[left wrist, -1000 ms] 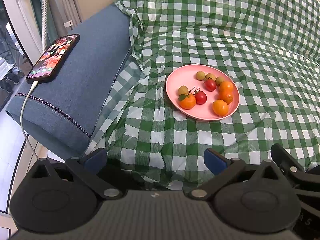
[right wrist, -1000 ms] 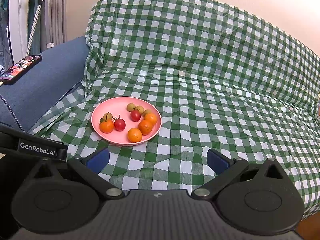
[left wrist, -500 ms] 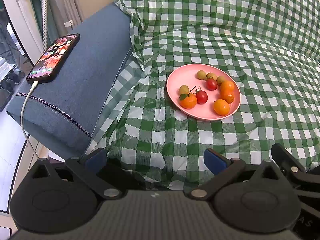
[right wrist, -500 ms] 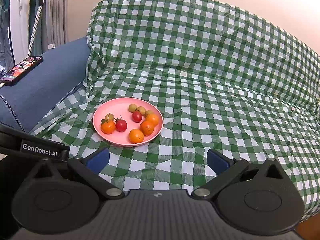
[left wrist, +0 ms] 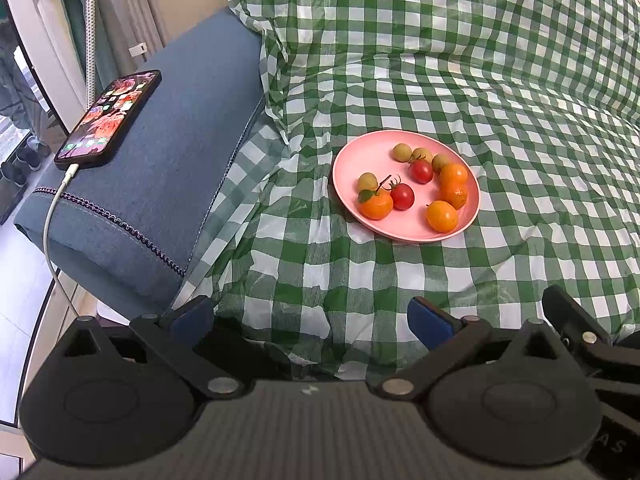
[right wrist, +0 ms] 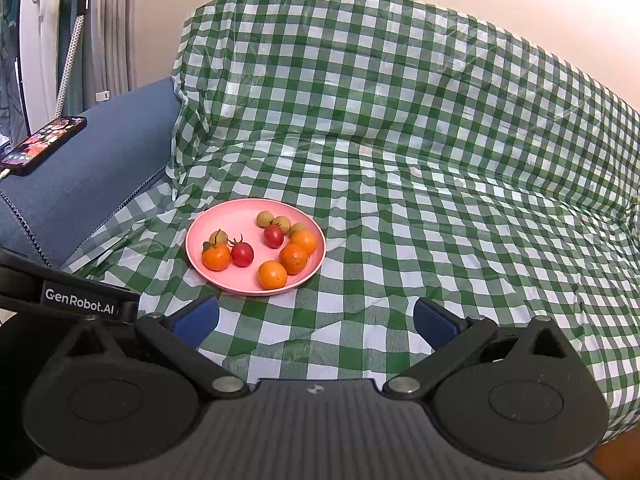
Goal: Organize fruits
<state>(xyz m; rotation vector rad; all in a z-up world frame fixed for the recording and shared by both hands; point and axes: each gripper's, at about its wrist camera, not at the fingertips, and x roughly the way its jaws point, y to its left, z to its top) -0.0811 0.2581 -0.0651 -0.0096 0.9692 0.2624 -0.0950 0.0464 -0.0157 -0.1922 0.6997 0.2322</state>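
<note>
A pink plate (left wrist: 360, 152) (right wrist: 232, 212) lies on a green-checked cloth and holds several small oranges (left wrist: 441, 216) (right wrist: 272, 275), two red cherry tomatoes (left wrist: 402, 196) (right wrist: 242, 253) and several small greenish fruits (left wrist: 401, 152) (right wrist: 264, 219). My left gripper (left wrist: 310, 322) hovers open over the cloth's near edge, well short of the plate, with nothing between its blue pads. My right gripper (right wrist: 316, 320) is open too, empty, just in front of the plate and a little to its right.
A blue sofa arm (left wrist: 172, 168) (right wrist: 92, 172) rises left of the plate. On it lies a lit phone (left wrist: 110, 120) (right wrist: 44, 146) with a white cable (left wrist: 52, 216) hanging off. The cloth (right wrist: 440, 160) drapes up the backrest. The left gripper's body (right wrist: 80, 304) shows at the right wrist view's left edge.
Both grippers have drifted slightly toward the plate; it sits a little more central in the right wrist view. Both stay open and the fruit has not moved.
</note>
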